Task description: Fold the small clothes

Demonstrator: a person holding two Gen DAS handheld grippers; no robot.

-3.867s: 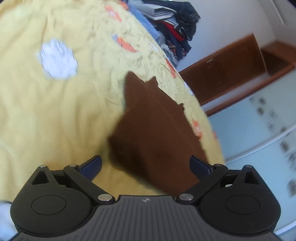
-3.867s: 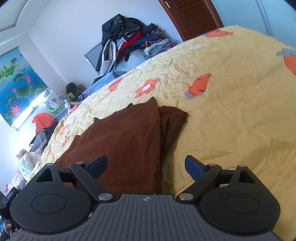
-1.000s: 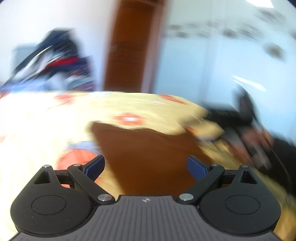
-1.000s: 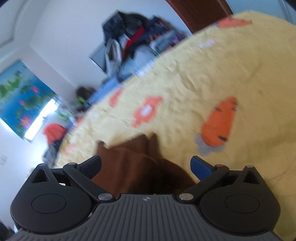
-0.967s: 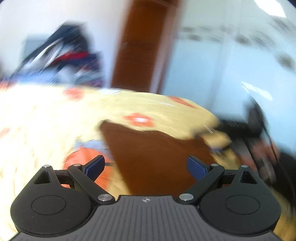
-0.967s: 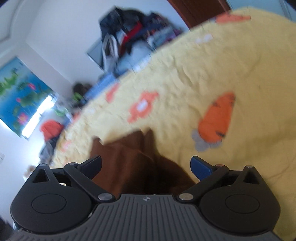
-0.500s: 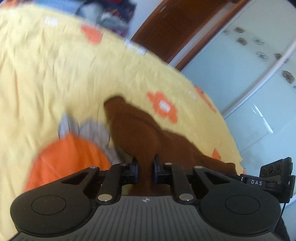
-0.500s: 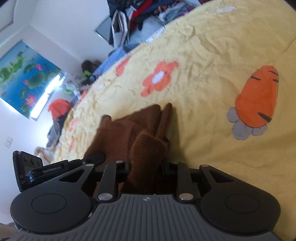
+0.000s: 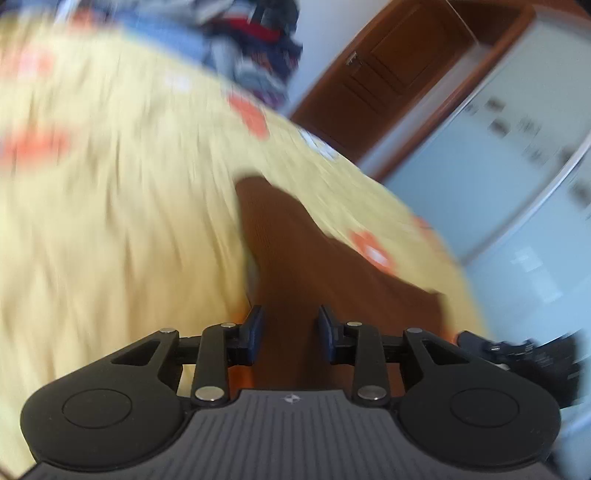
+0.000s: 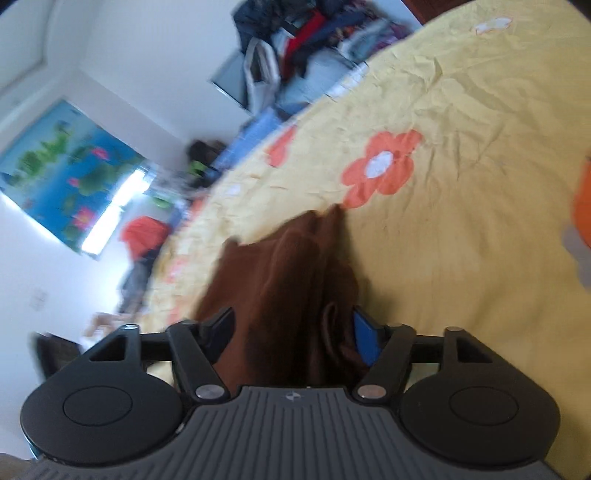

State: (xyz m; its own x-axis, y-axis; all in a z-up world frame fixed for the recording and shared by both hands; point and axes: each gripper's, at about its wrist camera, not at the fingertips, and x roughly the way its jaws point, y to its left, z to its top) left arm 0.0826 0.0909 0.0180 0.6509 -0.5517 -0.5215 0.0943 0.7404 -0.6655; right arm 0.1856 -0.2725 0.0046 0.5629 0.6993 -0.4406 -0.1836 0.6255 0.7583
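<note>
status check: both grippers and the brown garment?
Left gripper and right gripper: jaws opening, brown garment between each pair. Garment bunched on yellow bedsheet. Nothing in the way.

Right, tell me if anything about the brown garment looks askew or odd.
The brown garment is not flat: by the right tongs its edge is bunched into a thick roll, with uneven corners at the far end. Both tongs are opening with cloth between them. The yellow bedspread is wrinkled.

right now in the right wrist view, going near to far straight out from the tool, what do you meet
right tool → brown garment → orange flower print on the yellow bedsheet → clothes pile by the wall
</note>
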